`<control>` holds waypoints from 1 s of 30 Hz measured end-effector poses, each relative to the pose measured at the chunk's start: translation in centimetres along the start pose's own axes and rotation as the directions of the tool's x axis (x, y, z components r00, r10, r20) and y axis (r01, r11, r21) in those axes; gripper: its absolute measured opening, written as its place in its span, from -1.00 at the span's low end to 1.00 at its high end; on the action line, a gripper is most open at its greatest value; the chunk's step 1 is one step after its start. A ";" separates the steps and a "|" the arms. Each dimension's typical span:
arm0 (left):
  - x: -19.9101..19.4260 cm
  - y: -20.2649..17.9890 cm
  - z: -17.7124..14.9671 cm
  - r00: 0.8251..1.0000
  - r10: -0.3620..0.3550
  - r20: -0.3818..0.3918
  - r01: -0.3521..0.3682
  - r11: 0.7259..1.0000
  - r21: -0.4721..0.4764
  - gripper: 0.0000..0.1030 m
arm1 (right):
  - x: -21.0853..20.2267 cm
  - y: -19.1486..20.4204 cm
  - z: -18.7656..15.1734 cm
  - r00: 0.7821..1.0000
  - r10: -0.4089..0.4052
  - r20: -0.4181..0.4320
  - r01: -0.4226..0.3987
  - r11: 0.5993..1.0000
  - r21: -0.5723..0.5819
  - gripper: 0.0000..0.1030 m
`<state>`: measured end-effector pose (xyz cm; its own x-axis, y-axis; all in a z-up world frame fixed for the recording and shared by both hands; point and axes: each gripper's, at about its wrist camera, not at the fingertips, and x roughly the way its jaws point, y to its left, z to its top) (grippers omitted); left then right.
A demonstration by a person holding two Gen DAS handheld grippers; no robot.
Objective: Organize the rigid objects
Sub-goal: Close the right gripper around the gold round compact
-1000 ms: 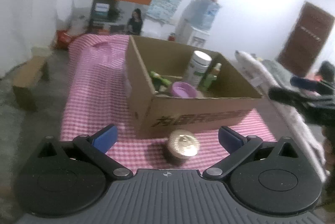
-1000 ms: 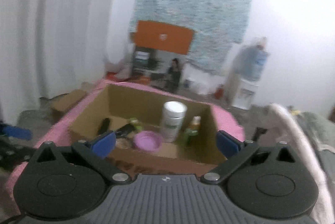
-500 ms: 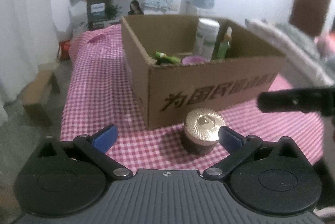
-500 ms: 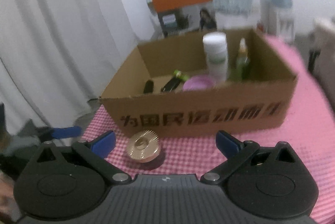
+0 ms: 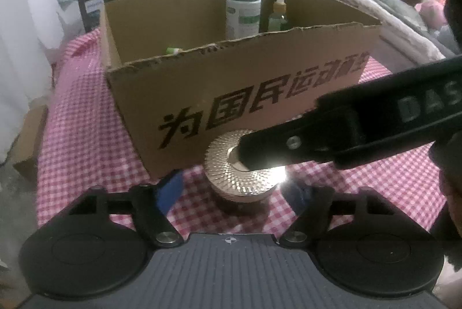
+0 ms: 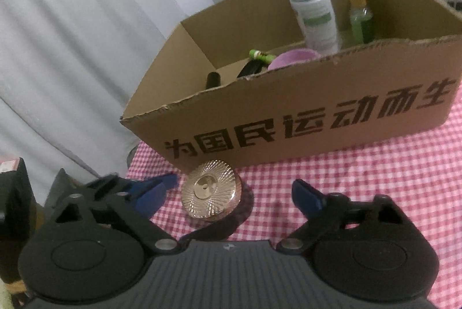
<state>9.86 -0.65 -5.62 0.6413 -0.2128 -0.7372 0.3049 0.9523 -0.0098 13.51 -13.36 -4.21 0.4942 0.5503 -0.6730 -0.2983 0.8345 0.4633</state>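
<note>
A dark jar with a ribbed gold lid (image 5: 231, 167) (image 6: 210, 190) stands on the pink checked cloth just in front of the cardboard box (image 5: 260, 95) (image 6: 317, 118). My left gripper (image 5: 234, 193) is open, its blue fingers on either side of the jar. My right gripper (image 6: 231, 193) is open too, with the jar between its fingers, nearer the left one. One black finger (image 5: 332, 135) of the right gripper crosses above the lid in the left wrist view. In the box stand a white bottle (image 6: 314, 14) and a green dropper bottle (image 6: 361, 17).
The box also holds a purple lid (image 6: 291, 57), a green-capped tube (image 6: 260, 56) and dark items. The checked cloth (image 6: 375, 170) covers the table. White curtains (image 6: 72, 48) hang at the left. A blanket pile (image 5: 389, 8) lies to the right.
Both grippers have moved in close to the jar from opposite sides and lower; each now has its fingers around it. The right gripper's finger now crosses over the lid in the left view.
</note>
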 end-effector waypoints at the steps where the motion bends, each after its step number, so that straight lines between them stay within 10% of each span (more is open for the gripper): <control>1: 0.1 -0.1 0.0 1.000 -0.005 -0.004 0.005 1.000 -0.002 0.30 | 0.3 -0.1 0.0 1.000 0.008 -0.009 -0.008 1.000 0.008 0.63; 8: 0.4 -1.1 0.3 0.999 -0.033 -0.011 0.033 0.999 0.007 0.11 | 1.2 -0.9 0.2 0.998 0.044 -0.047 -0.042 0.998 0.054 0.21; 30: 1.8 -3.1 1.4 0.998 -0.059 -0.029 0.060 0.997 0.053 0.12 | 0.6 -2.9 -0.1 0.997 0.056 -0.050 -0.050 0.991 0.126 0.18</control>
<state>11.07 -4.32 -5.99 0.6017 -0.2622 -0.7545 0.3800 0.9248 -0.0184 14.61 -15.39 -6.02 0.4356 0.5971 -0.6735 -0.2176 0.7959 0.5649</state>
